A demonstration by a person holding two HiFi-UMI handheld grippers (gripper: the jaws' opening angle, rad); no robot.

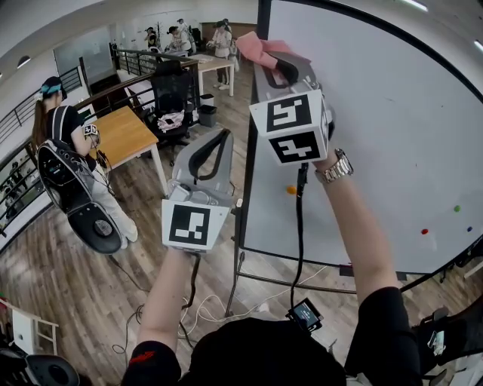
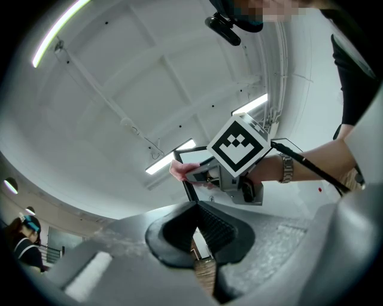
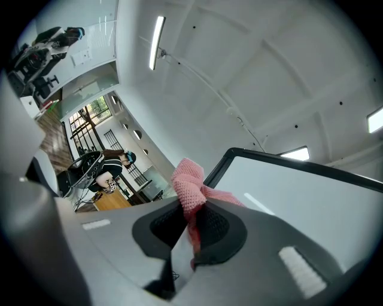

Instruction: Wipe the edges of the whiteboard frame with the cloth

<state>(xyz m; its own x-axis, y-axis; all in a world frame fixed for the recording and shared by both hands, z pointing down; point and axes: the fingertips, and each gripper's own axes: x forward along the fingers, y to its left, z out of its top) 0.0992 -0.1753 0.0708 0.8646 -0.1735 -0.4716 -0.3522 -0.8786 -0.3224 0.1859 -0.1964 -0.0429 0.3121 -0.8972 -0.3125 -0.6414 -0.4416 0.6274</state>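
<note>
The whiteboard's black frame (image 1: pixel 262 22) stands on a floor stand in the head view. My right gripper (image 1: pixel 281 66) is raised to the frame's upper left corner and is shut on a pink cloth (image 1: pixel 260 49), which bunches out past the jaws. The right gripper view shows the cloth (image 3: pixel 190 179) just left of the frame's corner (image 3: pixel 281 158), with the jaws of the right gripper (image 3: pixel 192 209) clamped on it. My left gripper (image 1: pixel 224 134) hangs lower, beside the frame's left edge, shut and holding nothing. The left gripper view looks up past the left gripper (image 2: pixel 195 206) at the cloth (image 2: pixel 179 170).
An orange magnet (image 1: pixel 291 190) and small coloured dots (image 1: pixel 424 231) sit on the board. A person with a backpack (image 1: pixel 64 158) stands at the left by a wooden desk (image 1: pixel 124 132) and an office chair (image 1: pixel 172 94). Cables (image 1: pixel 204 305) lie on the floor.
</note>
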